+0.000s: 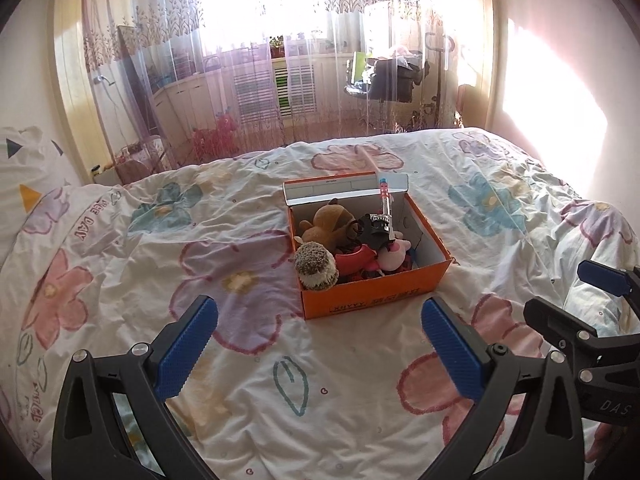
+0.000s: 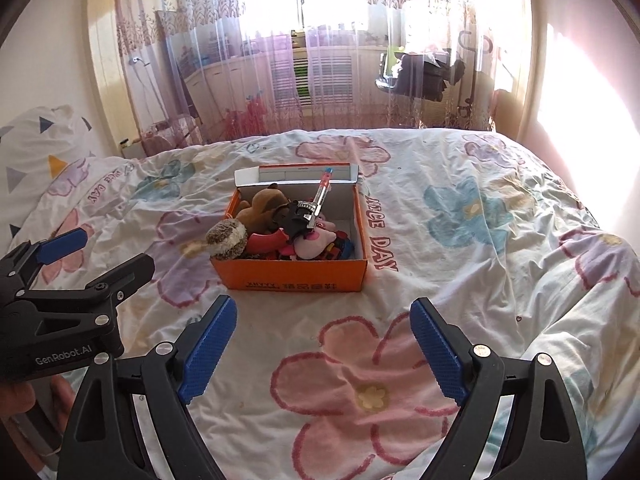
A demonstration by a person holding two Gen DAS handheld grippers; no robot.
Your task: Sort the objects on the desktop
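Observation:
An open orange shoebox (image 1: 372, 300) (image 2: 292, 276) sits in the middle of the bed. It holds a brown plush (image 1: 328, 220) (image 2: 260, 204), a spiky hedgehog plush (image 1: 316, 266) (image 2: 228, 238), a pink plush (image 1: 394, 254) (image 2: 316, 242), a black toy revolver (image 1: 380, 224) (image 2: 304, 212) with its barrel pointing up, and red items. My left gripper (image 1: 320, 344) is open and empty, held near the box's front. My right gripper (image 2: 322, 348) is open and empty, also in front of the box. Each gripper shows at the edge of the other's view (image 1: 576, 300) (image 2: 104, 256).
The bed is covered by a wrinkled white duvet with flower prints (image 1: 240, 280) (image 2: 372, 396). A pillow (image 1: 24, 168) (image 2: 36, 140) lies at the far left. Sheer curtains and a bright window (image 1: 300, 40) stand behind the bed. A wall (image 2: 580, 100) is on the right.

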